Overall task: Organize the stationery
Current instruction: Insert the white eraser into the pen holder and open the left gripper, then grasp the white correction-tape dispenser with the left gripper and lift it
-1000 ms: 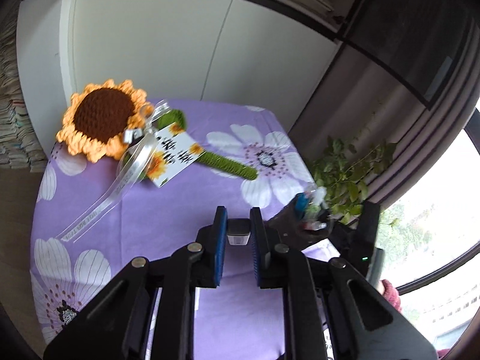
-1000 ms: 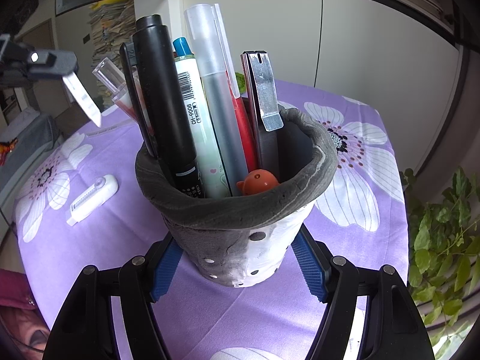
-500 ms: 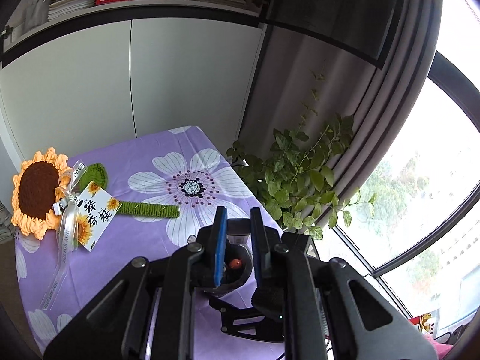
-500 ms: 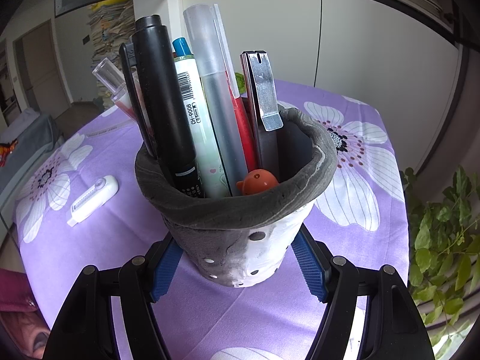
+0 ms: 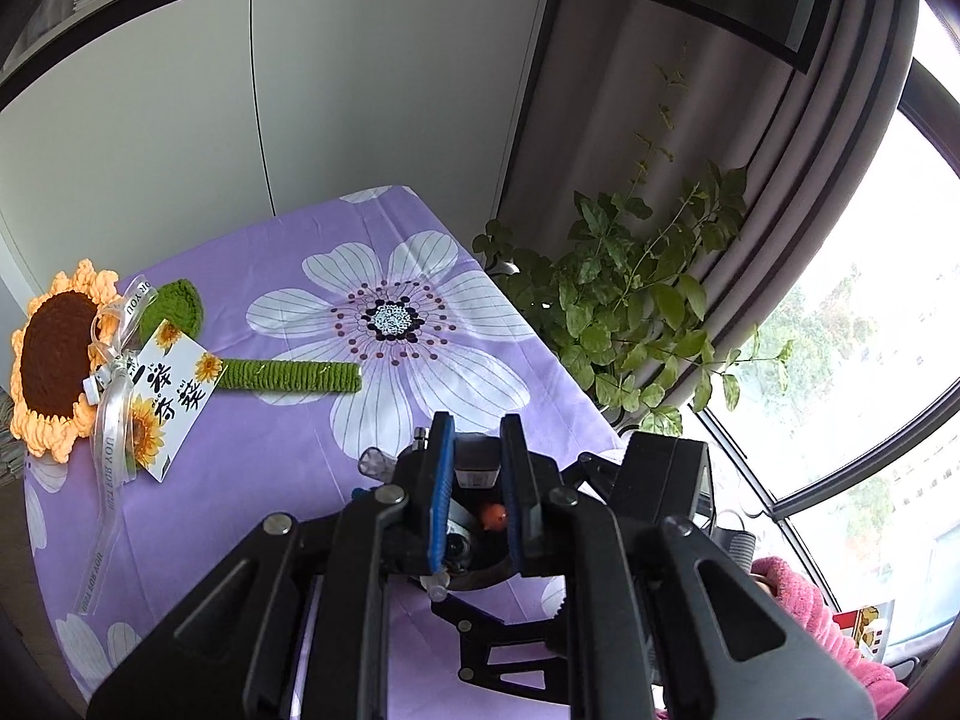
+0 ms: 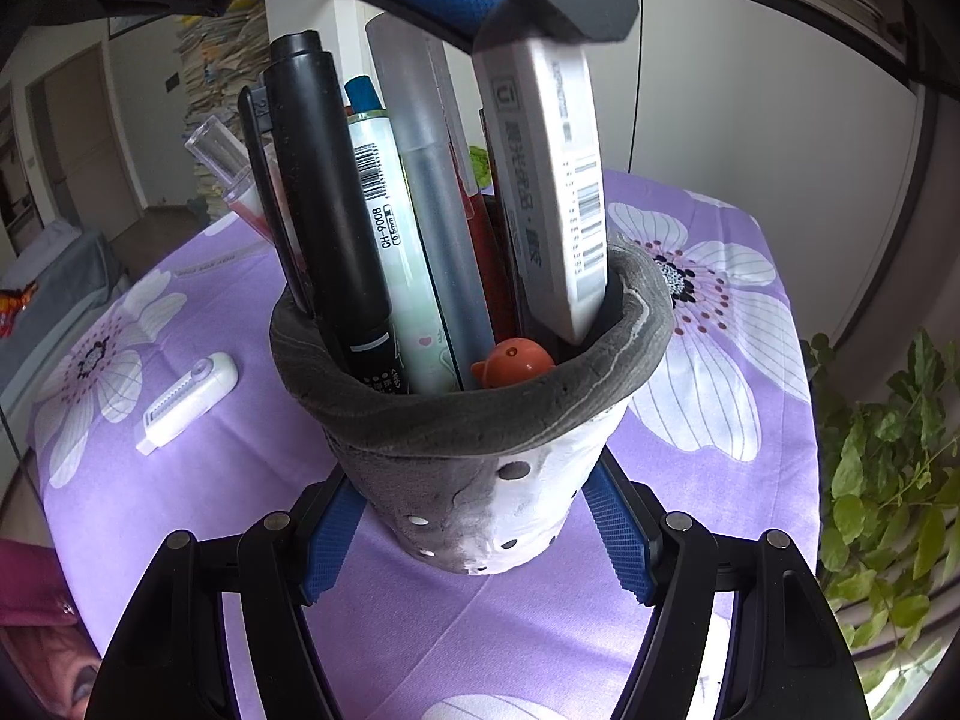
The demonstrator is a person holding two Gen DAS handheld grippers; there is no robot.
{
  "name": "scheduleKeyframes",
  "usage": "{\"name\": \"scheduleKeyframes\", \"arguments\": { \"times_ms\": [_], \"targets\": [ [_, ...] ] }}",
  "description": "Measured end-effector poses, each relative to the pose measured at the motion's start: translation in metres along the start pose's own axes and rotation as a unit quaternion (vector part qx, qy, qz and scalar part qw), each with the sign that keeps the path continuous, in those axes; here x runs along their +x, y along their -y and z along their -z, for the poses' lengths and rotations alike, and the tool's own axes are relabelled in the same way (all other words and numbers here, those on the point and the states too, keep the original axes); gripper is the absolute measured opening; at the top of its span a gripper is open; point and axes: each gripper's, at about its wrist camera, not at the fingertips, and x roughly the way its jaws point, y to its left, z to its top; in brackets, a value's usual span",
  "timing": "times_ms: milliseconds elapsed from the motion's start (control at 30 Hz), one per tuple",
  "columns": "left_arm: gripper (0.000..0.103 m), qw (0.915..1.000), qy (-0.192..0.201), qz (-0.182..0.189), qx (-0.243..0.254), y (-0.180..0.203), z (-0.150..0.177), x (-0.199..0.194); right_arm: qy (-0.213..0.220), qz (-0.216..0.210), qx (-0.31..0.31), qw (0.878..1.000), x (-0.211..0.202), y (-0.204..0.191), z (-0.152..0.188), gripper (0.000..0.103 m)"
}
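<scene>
My right gripper [image 6: 474, 534] is shut on a grey and white pen holder [image 6: 480, 450], its blue pads pressed on both sides near the base. The holder stands on the purple flowered cloth and carries several pens plus an orange figure [image 6: 510, 360]. From above, my left gripper [image 5: 476, 450] is shut on a flat white stick with a barcode label [image 6: 552, 192]. The stick hangs tilted, and its lower end dips inside the holder's right rim. In the left wrist view the holder [image 5: 474, 576] lies right under my left fingers, mostly hidden by them.
A white correction tape [image 6: 186, 399] lies on the cloth left of the holder. A crochet sunflower with a card [image 5: 60, 354] lies at the table's far left. A leafy plant [image 5: 630, 312] stands off the right edge by the window. A pink sleeve [image 5: 798, 594] shows lower right.
My left gripper has swung across the table with the white stick, from beside the holder to directly above it. The stick's end now reaches into the holder. The right gripper has kept still.
</scene>
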Motion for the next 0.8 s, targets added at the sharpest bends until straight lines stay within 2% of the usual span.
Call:
{"name": "scheduleKeyframes", "arguments": {
  "times_ms": [67, 167, 267, 367, 433, 533, 700, 800],
  "targets": [
    [0.013, 1.0000, -0.002, 0.002, 0.002, 0.001, 0.000, -0.001, 0.000, 0.001, -0.001, 1.000, 0.001, 0.000, 0.000, 0.073],
    [0.024, 0.9999, -0.007, 0.012, -0.001, 0.000, 0.000, -0.004, -0.001, 0.000, 0.000, 1.000, 0.002, -0.001, 0.000, 0.073],
    [0.024, 0.9998, 0.006, 0.018, -0.007, -0.004, -0.001, -0.020, -0.001, -0.001, 0.000, 1.000, 0.002, 0.001, 0.000, 0.073],
    [0.034, 0.9988, 0.047, 0.002, -0.010, -0.013, 0.001, -0.052, -0.001, -0.002, 0.001, 1.000, 0.002, 0.001, 0.000, 0.073],
    [0.049, 0.9971, 0.072, -0.016, -0.018, -0.025, 0.008, -0.072, -0.001, -0.002, 0.001, 1.000, 0.002, 0.002, 0.001, 0.073],
    [0.051, 0.9935, 0.088, -0.061, -0.038, -0.048, 0.027, -0.089, -0.001, -0.002, 0.001, 1.000, 0.002, 0.002, 0.001, 0.073],
    [0.051, 0.9894, 0.021, -0.090, -0.112, -0.096, 0.066, -0.071, -0.001, -0.002, 0.001, 1.000, 0.002, 0.001, 0.000, 0.073],
    [0.051, 0.9866, -0.020, -0.100, -0.127, -0.107, 0.088, -0.053, -0.001, -0.002, 0.001, 1.000, 0.002, 0.001, 0.000, 0.073]
  ]
}}
